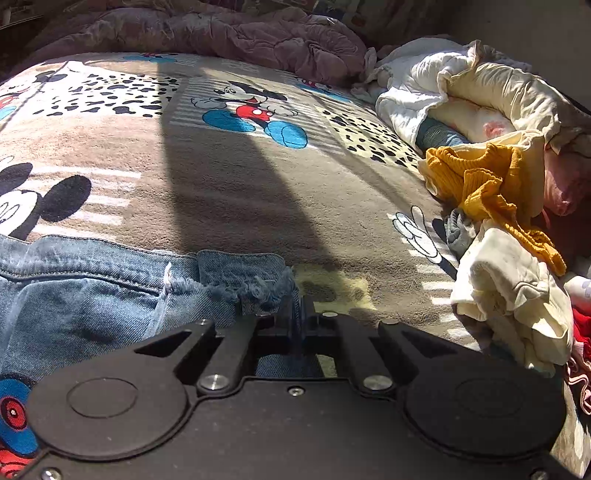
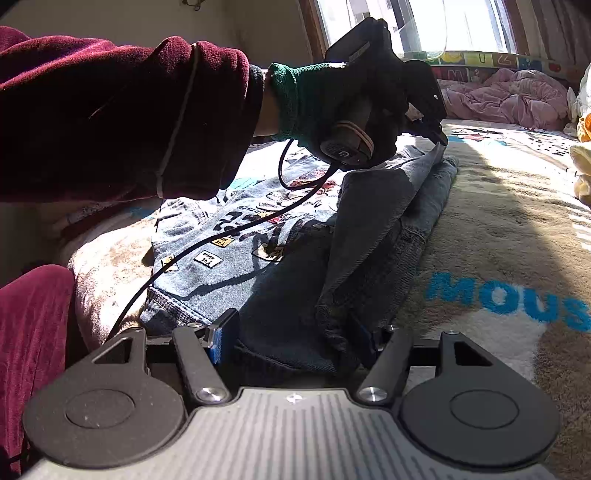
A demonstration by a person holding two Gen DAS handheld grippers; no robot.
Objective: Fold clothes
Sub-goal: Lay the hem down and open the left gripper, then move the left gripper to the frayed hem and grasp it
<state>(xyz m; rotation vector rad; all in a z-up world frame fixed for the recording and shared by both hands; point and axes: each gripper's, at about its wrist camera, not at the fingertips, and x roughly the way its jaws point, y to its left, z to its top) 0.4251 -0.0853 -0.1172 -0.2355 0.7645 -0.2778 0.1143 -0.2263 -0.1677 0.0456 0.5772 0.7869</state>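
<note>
Denim garment [image 2: 280,266] is lying folded on the cartoon blanket [image 1: 229,192], its near hem sitting between the right gripper's [image 2: 295,343] spread, unclamped jaws. Left gripper [image 1: 299,314] is pinching the frayed denim edge [image 1: 255,288], its fingertips partly hidden behind fabric.

Sunlight from a bright window [image 2: 436,26] falls across a bed under a cartoon-mouse blanket [image 1: 229,184], cut by a long shadow. A crumpled pink quilt [image 1: 221,33] lies along the far edge.
</note>
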